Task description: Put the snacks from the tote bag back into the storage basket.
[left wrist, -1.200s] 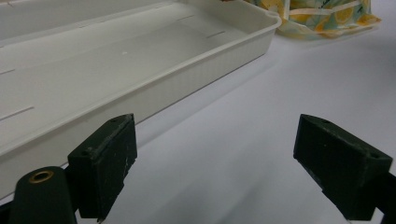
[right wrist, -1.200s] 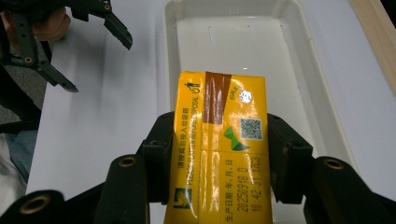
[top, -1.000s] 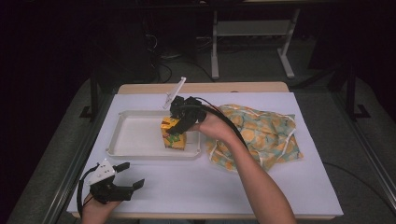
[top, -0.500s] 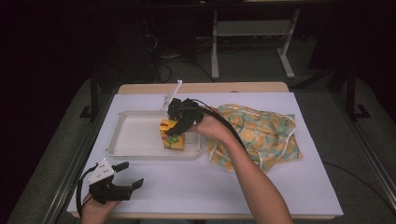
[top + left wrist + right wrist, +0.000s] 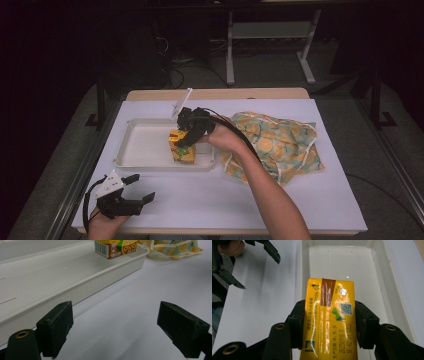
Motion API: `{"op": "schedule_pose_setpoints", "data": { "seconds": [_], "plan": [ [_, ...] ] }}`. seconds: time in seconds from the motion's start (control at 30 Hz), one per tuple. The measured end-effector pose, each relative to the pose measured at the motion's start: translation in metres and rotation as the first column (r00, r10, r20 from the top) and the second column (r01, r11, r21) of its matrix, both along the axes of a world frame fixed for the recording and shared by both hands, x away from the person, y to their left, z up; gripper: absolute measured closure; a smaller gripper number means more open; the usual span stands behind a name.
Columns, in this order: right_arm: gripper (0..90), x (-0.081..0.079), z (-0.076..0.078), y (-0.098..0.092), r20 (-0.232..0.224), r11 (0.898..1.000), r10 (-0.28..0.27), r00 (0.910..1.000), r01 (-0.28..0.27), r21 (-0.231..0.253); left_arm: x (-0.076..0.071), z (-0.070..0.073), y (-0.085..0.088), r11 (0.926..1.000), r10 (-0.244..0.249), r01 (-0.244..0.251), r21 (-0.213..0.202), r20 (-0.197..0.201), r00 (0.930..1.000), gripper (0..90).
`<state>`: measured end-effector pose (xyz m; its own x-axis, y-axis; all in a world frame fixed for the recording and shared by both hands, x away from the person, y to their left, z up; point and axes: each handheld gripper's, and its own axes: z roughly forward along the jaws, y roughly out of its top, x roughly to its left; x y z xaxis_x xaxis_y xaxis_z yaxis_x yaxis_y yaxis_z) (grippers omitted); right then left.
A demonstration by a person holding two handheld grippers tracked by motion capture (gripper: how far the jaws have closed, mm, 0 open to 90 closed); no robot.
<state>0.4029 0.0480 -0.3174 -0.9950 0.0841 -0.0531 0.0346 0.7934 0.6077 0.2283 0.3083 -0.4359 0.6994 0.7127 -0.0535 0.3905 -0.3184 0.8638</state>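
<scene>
Far left, near the table's front edge: left gripper (image 5: 131,197) resting on the white table cover (image 5: 210,200), jaws wide apart with nothing between them, parked and idle, just as in the two earlier high views. Next along: white tray (image 5: 145,145), bare across its left part and, in the left gripper view, with the near wall (image 5: 75,290) running diagonally past the open jaws. Toward the tray's right end: juice carton (image 5: 182,147), yellow with a brown band, clamped between the jaws of the right gripper (image 5: 186,136), pads pressed on its two broad sides in the right gripper view (image 5: 329,322). Changed over the last second: carton and hand shifted a little leftward and lower inside the tray, now close above or on the tray floor; contact with the floor hard to tell, though the left gripper view shows the carton's bottom corner (image 5: 110,250) seemingly just clear of the floor. Likely meaning: placing nearly complete, release probably next, grip not yet let go. Carton upright but tilted, long axis roughly vertical and leaning, top face with foil straw seal (image 5: 343,291) turned up toward the gripper camera, barcode side facing the left gripper. Farthest right: patterned cloth bag (image 5: 280,145) lying crumpled on the cover, just beside the tray's right wall, untouched.
</scene>
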Motion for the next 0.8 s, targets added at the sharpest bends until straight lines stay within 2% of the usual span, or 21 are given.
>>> {"op": "schedule_pose_setpoints", "data": {
  "seconds": [0.8],
  "plan": [
    [49.8,0.005,-0.013,0.008,-0.013,1.000,0.003,0.9999,-0.004,-0.020,0.000,0.000,0.000,1.0000,0.003,-0.003,-0.004,0.000,1.0000,13.2]
  ]
}}
